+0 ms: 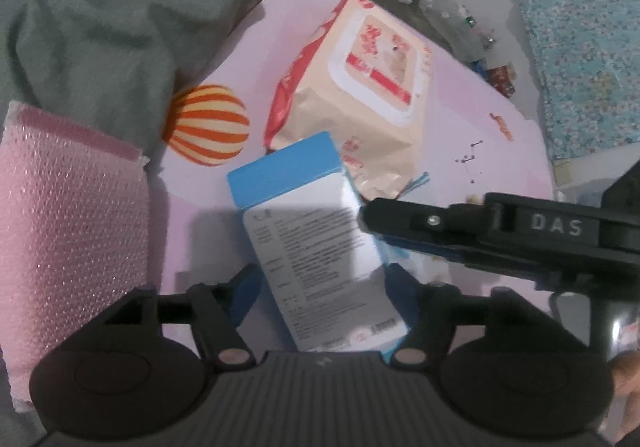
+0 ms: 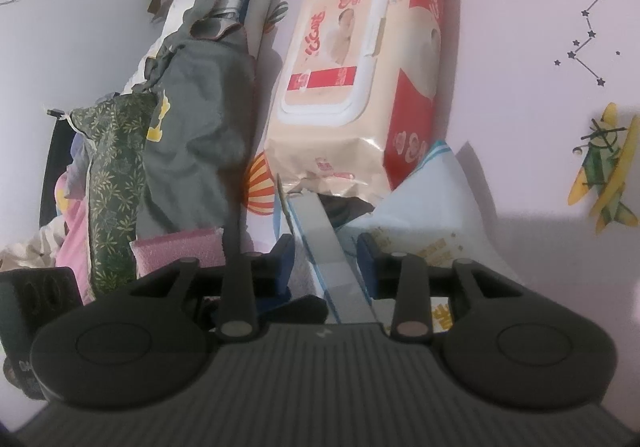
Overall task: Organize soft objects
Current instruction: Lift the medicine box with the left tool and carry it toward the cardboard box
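Observation:
A blue and white box [image 1: 316, 243] lies on the pink mat between the blue pads of my left gripper [image 1: 320, 287], which is shut on it. My right gripper [image 1: 368, 215] reaches in from the right and touches the box's right edge. In the right wrist view the same box [image 2: 332, 259] stands edge-on between the pads of my right gripper [image 2: 326, 263], which is shut on it. A beige and red wet-wipes pack [image 1: 360, 87] [image 2: 356, 79] lies just beyond the box. A grey garment [image 1: 104, 23] [image 2: 196, 135] lies to the left.
A pink bubble-wrap pouch [image 1: 68, 231] [image 2: 180, 247] lies at the left. The pink mat [image 1: 480, 151] [image 2: 520, 87] carries printed balloons, stars and a plane. A white plastic pack [image 2: 424, 199] lies under the box. Piled clothes [image 2: 112, 175] and a floral blue cloth [image 1: 592, 39] border it.

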